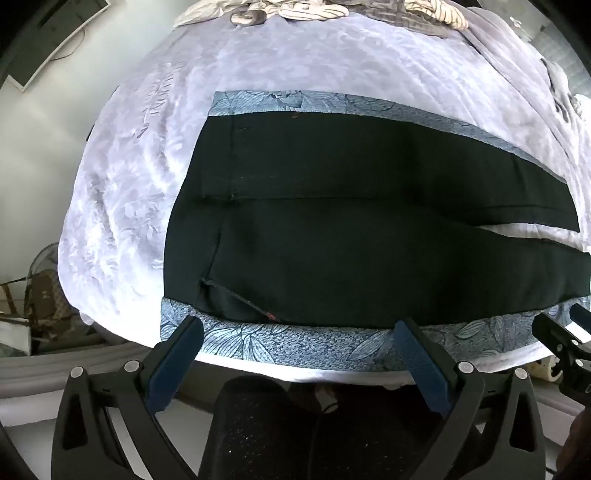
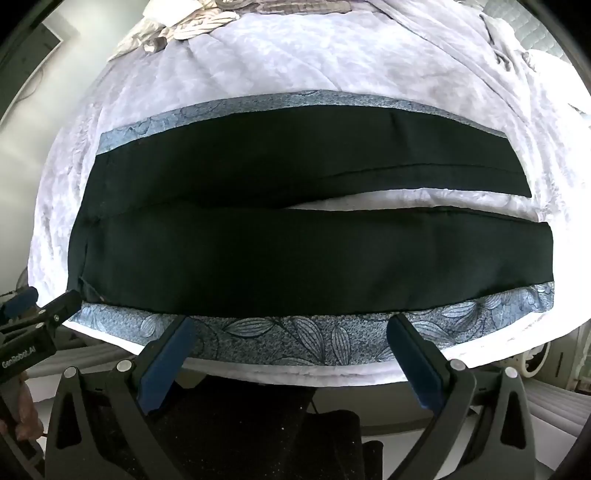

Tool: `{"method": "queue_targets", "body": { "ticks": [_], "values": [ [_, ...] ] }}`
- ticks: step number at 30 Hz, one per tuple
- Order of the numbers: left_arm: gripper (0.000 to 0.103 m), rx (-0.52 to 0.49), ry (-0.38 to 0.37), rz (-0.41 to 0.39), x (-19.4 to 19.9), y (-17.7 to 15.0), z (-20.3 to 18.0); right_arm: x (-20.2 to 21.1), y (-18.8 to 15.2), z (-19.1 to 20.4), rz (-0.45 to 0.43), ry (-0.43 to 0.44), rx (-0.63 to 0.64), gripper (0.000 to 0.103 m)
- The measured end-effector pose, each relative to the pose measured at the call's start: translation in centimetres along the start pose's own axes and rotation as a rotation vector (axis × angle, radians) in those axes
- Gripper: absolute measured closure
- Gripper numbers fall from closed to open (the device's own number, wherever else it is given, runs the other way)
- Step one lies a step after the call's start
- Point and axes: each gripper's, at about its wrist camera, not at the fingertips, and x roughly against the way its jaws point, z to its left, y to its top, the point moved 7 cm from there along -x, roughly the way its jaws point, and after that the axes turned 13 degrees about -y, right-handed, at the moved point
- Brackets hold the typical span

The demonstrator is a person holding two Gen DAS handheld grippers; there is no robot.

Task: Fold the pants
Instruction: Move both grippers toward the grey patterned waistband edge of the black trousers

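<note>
Black pants (image 1: pixel 351 221) lie flat across a blue leaf-patterned cloth (image 1: pixel 295 341) on a bed, waistband at the left, both legs stretching right with a narrow gap between them. They also show in the right wrist view (image 2: pixel 258 251). My left gripper (image 1: pixel 299 328) is open and empty, just short of the near edge by the waist and pocket. My right gripper (image 2: pixel 291 325) is open and empty, just short of the near edge by the lower leg. Each gripper shows at the edge of the other's view, the right one (image 1: pixel 561 332) and the left one (image 2: pixel 40 306).
A pale lilac blanket (image 1: pixel 295 62) covers the bed. Crumpled striped clothes (image 1: pixel 436 11) lie at the far end. A fan and a patterned bag (image 1: pixel 44 291) stand on the floor at the left. A dark mesh chair (image 1: pixel 258 435) sits below the grippers.
</note>
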Motion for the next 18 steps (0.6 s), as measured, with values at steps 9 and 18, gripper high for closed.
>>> {"method": "queue_targets", "body": {
  "ticks": [9, 18],
  "values": [
    [0.0, 0.02, 0.013, -0.005, 0.2, -0.4, 0.6, -0.1, -0.6, 0.6, 0.004, 0.003, 0.008, 0.0],
    [0.0, 0.019, 0.02, 0.004, 0.3, -0.7, 1.0, -0.1, -0.9, 0.8, 0.005, 0.0, 0.018, 0.0]
  ]
}}
